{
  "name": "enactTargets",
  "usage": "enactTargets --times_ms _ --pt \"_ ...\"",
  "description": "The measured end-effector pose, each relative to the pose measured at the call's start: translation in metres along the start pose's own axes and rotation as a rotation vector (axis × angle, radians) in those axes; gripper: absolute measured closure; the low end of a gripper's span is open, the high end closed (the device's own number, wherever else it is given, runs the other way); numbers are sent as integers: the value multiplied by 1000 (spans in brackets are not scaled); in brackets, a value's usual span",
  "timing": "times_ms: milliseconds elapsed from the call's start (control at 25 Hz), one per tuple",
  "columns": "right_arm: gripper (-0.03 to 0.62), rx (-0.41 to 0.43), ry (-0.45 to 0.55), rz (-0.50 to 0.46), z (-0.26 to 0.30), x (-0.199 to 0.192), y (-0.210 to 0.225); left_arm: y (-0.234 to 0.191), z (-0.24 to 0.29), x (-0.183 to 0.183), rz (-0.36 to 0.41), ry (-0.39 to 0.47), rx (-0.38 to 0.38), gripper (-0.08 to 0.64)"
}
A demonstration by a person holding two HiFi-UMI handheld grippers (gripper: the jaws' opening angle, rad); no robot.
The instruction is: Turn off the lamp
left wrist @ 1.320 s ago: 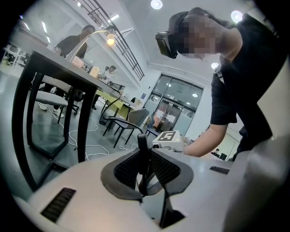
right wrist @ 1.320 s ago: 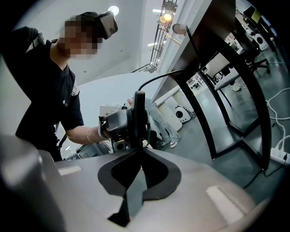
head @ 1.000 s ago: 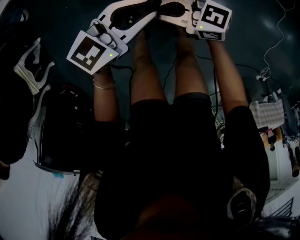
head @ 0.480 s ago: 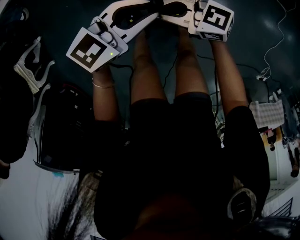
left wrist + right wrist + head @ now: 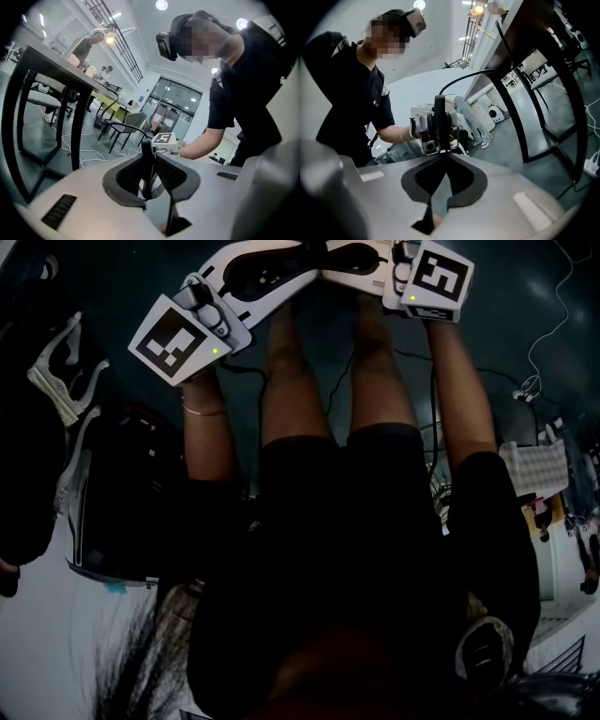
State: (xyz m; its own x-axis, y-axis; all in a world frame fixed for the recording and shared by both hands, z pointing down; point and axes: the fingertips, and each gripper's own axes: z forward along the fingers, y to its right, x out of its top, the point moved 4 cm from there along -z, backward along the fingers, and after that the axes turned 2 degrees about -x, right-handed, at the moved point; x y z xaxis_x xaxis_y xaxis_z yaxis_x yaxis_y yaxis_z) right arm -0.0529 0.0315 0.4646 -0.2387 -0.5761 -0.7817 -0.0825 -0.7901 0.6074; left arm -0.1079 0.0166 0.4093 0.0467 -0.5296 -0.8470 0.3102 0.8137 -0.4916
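Fingers (image 5: 147, 157) together — lamp (image 5: 109, 39) arched, lit

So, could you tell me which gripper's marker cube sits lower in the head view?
The left gripper's cube, beside the braceleted wrist; the right gripper's cube sits up near the top edge.

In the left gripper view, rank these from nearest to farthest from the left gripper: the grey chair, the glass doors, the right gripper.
1. right gripper, just beyond the jaws' tips, slightly right.
2. grey chair, behind it, slightly left.
3. glass doors, at the far wall.
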Motion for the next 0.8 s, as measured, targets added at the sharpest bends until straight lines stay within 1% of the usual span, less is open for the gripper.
enactTargets --times_ms 200,400,560,800 --pt "588 4 26 22 0 1 0 0 0 2 4 -7 1 485" --pt "588 8 28 20 0 2 -1 -1 -3 2 -35 -11 0 485" --pt "588 8 36 21 -1 4 -1 -3 -4 0 -48 -21 1 483" --pt "588 3 43 11 -1 7 -1 -5 -1 -1 -68 -10 18 483"
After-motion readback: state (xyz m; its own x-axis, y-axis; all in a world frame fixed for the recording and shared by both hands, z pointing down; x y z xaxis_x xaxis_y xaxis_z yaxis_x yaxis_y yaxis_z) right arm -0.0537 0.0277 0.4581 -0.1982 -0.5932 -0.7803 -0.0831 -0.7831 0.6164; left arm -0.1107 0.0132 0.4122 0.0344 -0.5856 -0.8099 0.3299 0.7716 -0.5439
